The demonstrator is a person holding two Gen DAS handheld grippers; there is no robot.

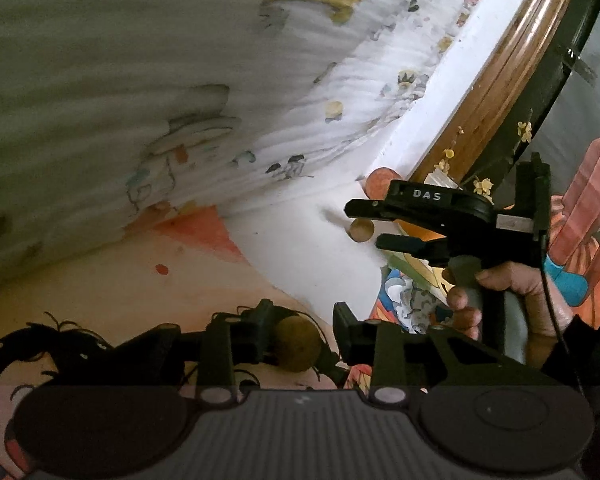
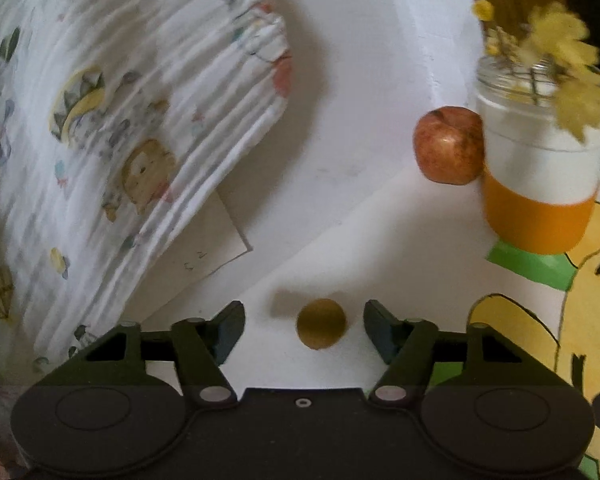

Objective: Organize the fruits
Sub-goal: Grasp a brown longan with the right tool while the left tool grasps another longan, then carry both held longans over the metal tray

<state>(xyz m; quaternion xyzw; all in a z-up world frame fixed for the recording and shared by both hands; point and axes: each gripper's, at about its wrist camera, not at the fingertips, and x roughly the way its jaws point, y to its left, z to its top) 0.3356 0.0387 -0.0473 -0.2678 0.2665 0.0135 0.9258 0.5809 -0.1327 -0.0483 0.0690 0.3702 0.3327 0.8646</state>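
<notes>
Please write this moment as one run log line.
left hand-held gripper: open around brown fruit | right hand-held gripper: open, small fruit between fingers | apple: beside jar

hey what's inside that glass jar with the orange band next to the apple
The glass jar holds stems of yellow flowers that stick out above its rim. White and orange covering hides the inside lower down. The apple touches its side.

I see a brown round fruit on the white bench. At two o'clock sits a red apple with yellow specks. The jar beside it is white with an orange band, holding yellow flowers. My tools are black.
</notes>
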